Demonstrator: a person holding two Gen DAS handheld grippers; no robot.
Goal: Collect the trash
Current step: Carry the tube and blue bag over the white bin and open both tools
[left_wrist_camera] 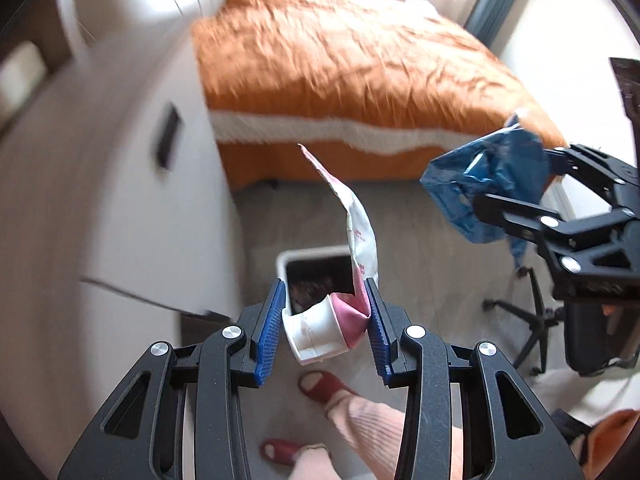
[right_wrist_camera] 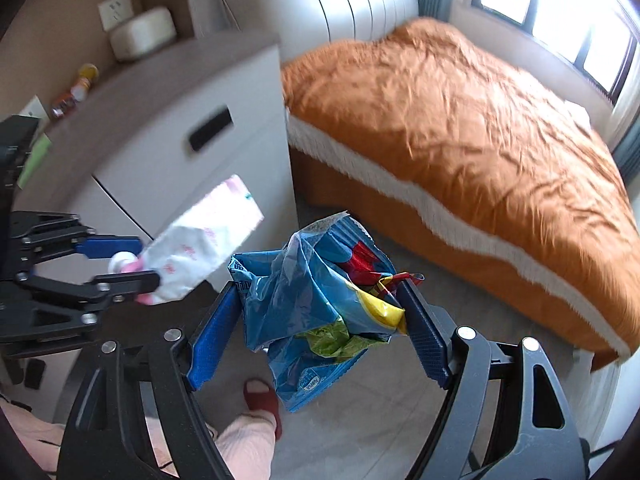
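Left gripper [left_wrist_camera: 326,316] clamping white-pink pouch [left_wrist_camera: 360,236], right gripper [right_wrist_camera: 320,328] clamping blue wrapper [right_wrist_camera: 304,304]

Bed [right_wrist_camera: 460,120] with rumpled orange quilt and white fringe band along its side, white tufted headboard [right_wrist_camera: 360,4] behind it, window [right_wrist_camera: 560,12] beyond. White cabinet [right_wrist_camera: 180,148] with a dark recessed handle stands just beside the bed; on its worktop a white box [right_wrist_camera: 142,32] below a wall socket [right_wrist_camera: 116,10], and a small orange-capped bottle [right_wrist_camera: 80,84] lying nearer the wall. Grey floor [left_wrist_camera: 420,240]; black swivel-chair base [left_wrist_camera: 528,316] at right; red slippers [left_wrist_camera: 324,386] on the person's feet.
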